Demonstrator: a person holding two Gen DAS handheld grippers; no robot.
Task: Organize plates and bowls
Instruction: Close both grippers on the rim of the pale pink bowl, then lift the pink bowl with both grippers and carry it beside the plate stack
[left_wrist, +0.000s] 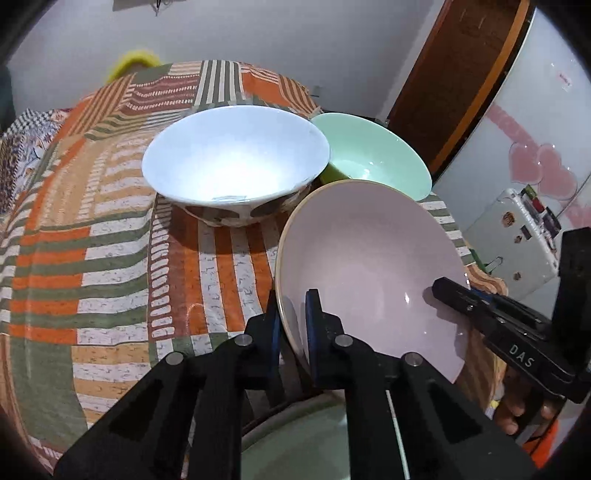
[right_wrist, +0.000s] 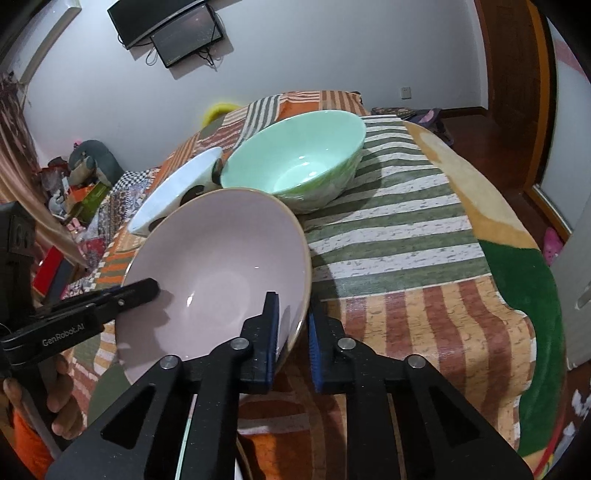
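Striped cloth surface (left_wrist: 110, 258): both hand-held grippers, left (left_wrist: 291, 325) and right (right_wrist: 293, 325), clamp opposite rims of the pink bowl (left_wrist: 369, 266), steadying it just beside the green bowl (right_wrist: 295, 162).

Tilted pink bowl (left_wrist: 369, 266) beside upright white (left_wrist: 236, 158) and green bowls (left_wrist: 373, 151) (all empty)

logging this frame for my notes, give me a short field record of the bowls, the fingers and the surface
held item: glossy pale pink ceramic bowl, tilted, gripped at opposite rim sides
left gripper: fingers shut on the pink bowl's rim
right gripper: fingers shut on the pink bowl's rim
other bowls: white bowl with dark patches outside; mint green glossy bowl; both upright behind the pink bowl
surface: striped orange, green and white cloth
below the fingers: pale round rim, partly hidden
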